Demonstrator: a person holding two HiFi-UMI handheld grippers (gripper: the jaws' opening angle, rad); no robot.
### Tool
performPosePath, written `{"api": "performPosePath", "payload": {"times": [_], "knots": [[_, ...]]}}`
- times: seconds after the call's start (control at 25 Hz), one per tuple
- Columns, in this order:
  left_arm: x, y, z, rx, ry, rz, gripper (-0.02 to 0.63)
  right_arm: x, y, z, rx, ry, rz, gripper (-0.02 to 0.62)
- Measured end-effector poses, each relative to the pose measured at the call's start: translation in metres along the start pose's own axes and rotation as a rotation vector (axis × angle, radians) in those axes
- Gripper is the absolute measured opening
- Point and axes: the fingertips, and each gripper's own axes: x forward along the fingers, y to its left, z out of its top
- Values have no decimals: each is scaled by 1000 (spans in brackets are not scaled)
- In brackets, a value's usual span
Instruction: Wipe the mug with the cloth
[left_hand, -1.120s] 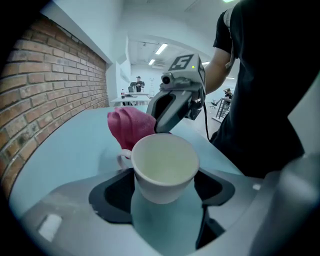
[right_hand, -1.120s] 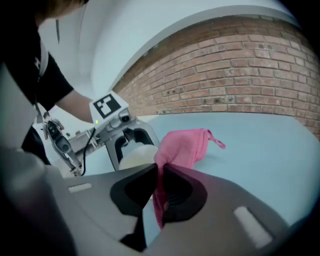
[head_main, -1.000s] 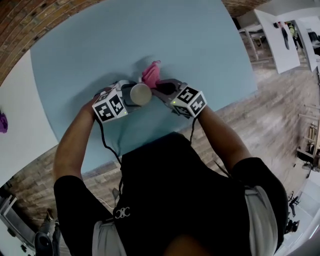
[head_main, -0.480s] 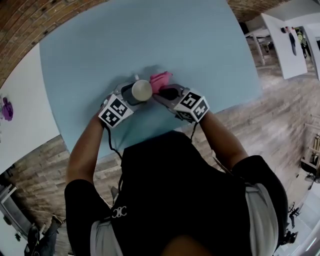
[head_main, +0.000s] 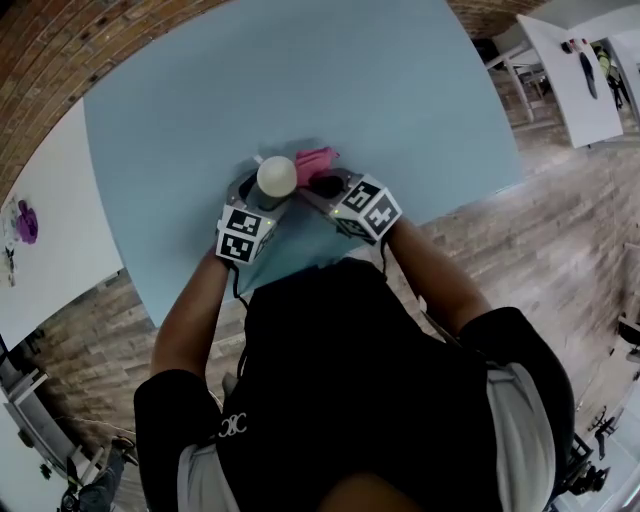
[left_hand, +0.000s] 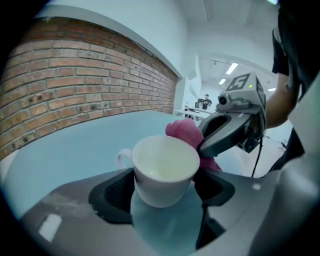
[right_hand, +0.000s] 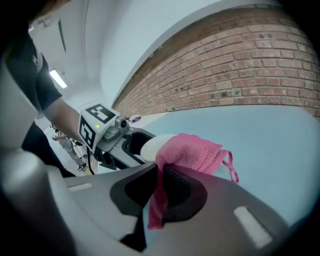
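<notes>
- Mug (left_hand: 165, 170): white and empty, held by its lower body between the two jaws of the left gripper (head_main: 266, 188), which are closed against its sides
- It stands nearly upright with the open mouth upward, and its handle points to the side away from the cloth (in the left gripper view the handle shows at the left of the rim)
- Whether the mug rests on the light blue bench (head_main: 300, 70) or is held a little above it, I cannot tell
- Cloth (right_hand: 190, 152): pink, of terry fabric, pinched between the jaws of the right gripper (right_hand: 159, 187), which are almost together on it
- One end of the cloth hangs down between these jaws, the other end is bunched in front of them, and a small loop hangs at its far edge
- The bunched part touches the outer side of the mug near the rim
- In the head view both grippers meet over the near part of the bench, just in front of the person, the left one on the mug and the right one beside it
</notes>
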Motion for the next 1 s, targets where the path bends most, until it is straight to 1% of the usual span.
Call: {"api": "performPosePath", "payload": {"times": [0.16,0.2,0.24,0.32,0.4,0.48,0.52,0.56,0.64,0.68,0.72,0.76,0.84,0.88,0.96,1.0], "knots": [[5,-6,2,-92,-28,140,399,-7,-6,-2,0,-25,-12,40],[5,-8,2,-101,-30,159,399,-7,-9,-4,1,-20,-18,40],[4,-10,1,-92,-26,168,396,-8,-11,-6,-1,-13,-23,41],[-4,-14,-4,-24,-12,157,371,-11,-14,-8,0,-7,-30,41],[-19,-16,-9,81,-4,118,336,-12,-16,-6,3,-17,-35,40],[-36,-12,-13,176,6,83,339,-12,-17,-5,3,-16,-38,40],[-43,-6,-16,208,12,80,339,-12,-17,-5,2,-10,-38,41],[-49,5,-20,225,20,91,339,-13,-16,-5,0,-5,-38,41],[-55,33,-23,238,28,144,329,-12,-16,-5,-2,-3,-36,41],[-55,47,-20,247,24,171,279,-11,-15,-6,-1,-1,-36,41],[-53,59,-16,261,20,185,201,-10,-15,-6,-1,5,-36,40],[-49,66,-11,281,22,180,170,-9,-14,-6,-2,10,-38,40],[-37,69,-7,351,51,126,163,-8,-15,-6,-6,18,-47,40],[-31,67,-8,400,76,88,152,-7,-15,-6,-7,21,-52,40],[-22,61,-14,491,130,11,155,-8,-16,-6,-1,25,-61,40],[-19,58,-16,514,150,-23,158,-8,-16,-6,4,24,-65,41]]}}
